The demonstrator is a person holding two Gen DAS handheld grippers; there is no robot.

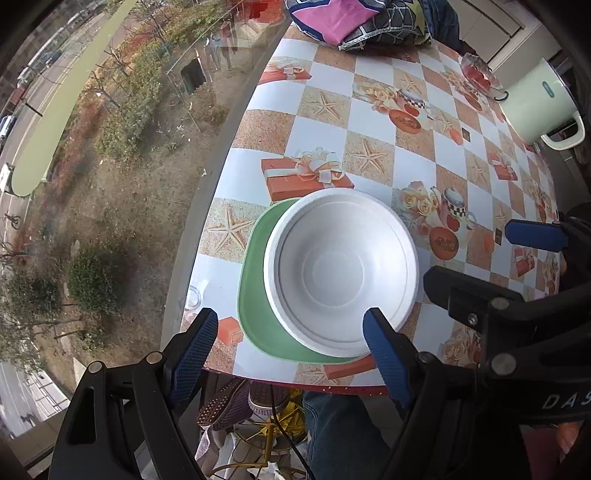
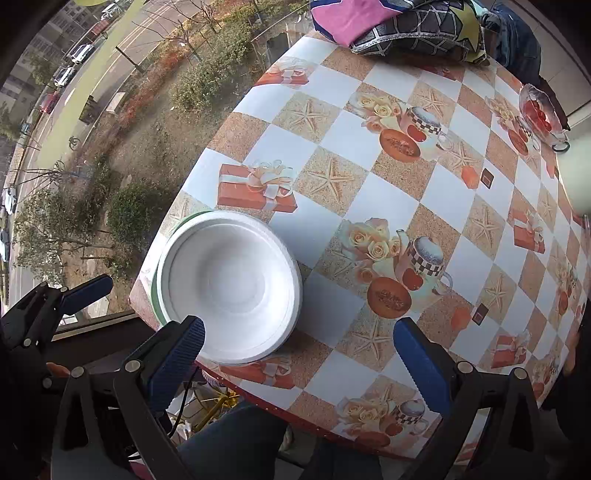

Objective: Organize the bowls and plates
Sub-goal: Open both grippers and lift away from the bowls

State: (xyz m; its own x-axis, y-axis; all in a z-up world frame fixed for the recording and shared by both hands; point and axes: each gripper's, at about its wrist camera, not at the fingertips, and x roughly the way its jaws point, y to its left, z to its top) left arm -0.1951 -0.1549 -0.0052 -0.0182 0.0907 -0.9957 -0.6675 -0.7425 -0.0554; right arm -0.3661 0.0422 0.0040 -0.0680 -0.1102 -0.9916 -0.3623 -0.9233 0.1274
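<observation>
Both claws hang over the table with nothing in them. From the left wrist view, the left claw (image 1: 291,332) has its jaws spread apart and empty, and the right claw (image 2: 299,339), seen from its own camera, stands spread even wider, also empty. Each points down at the checked tablecloth.

I read the stacking step as done for this pair: the white bowl (image 1: 341,271) sits upright on the green plate (image 1: 258,321), near the table (image 1: 373,122) edge that runs along the window. The bowl is shifted toward one side of the plate, so a green crescent shows on the side facing the window and the near edge.

Relative to my left claw, the bowl lies between the two fingers but below them; one blue pad overlaps the bowl's near rim in the picture, though I judge it is above the rim and not touching. From the right claw, the same bowl (image 2: 229,284) lies off toward its left finger, whose tip covers the bowl's near rim in view; the rest of that claw's span hangs over bare cloth.

Next I would look for any other plate or bowl to add. I see none loose on the table, only a glass dish (image 2: 541,112) of red things at the far side, a pale green kettle (image 1: 535,103) and folded cloth (image 1: 354,18). If nothing else belongs, I would back both claws clear without nudging the stack toward the edge.
</observation>
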